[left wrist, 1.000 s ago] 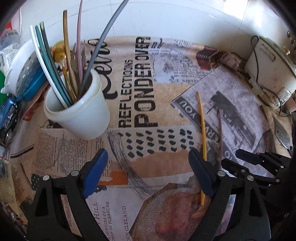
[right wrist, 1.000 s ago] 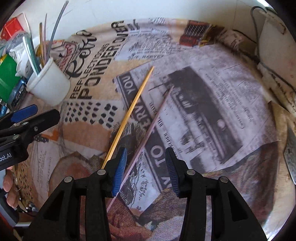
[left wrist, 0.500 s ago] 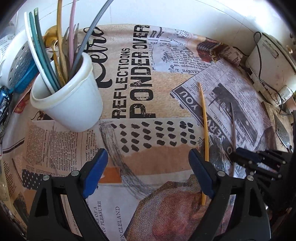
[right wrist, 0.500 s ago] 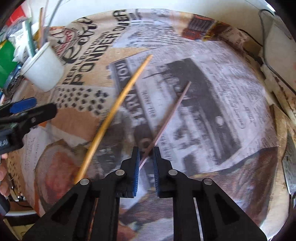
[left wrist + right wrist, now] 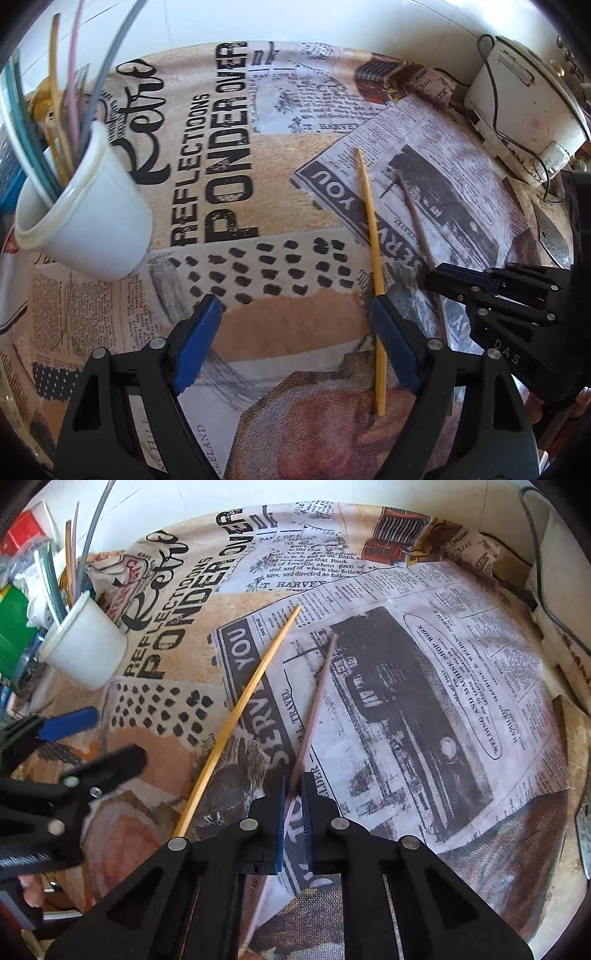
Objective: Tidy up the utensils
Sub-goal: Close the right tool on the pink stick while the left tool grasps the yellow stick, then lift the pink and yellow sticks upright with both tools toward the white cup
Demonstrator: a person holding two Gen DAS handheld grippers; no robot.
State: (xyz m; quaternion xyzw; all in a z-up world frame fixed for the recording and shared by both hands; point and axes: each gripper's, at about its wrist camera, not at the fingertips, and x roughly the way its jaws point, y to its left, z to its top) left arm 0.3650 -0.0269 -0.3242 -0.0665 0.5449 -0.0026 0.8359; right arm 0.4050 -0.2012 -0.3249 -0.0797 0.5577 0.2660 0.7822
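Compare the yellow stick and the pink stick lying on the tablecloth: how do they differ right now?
The yellow stick is bright yellow; the pink stick is a dull pinkish grey. The right tongs are shut on the pink stick, while the yellow stick lies ungripped beside one pad of the left tongs, which are closing. Both are thin, straight and lie nearly parallel on the tablecloth.

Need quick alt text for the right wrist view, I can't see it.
The right gripper is shut on a pinkish-brown chopstick lying on a newspaper-print cloth. A yellow chopstick lies to its left, with a white cup of utensils far left.
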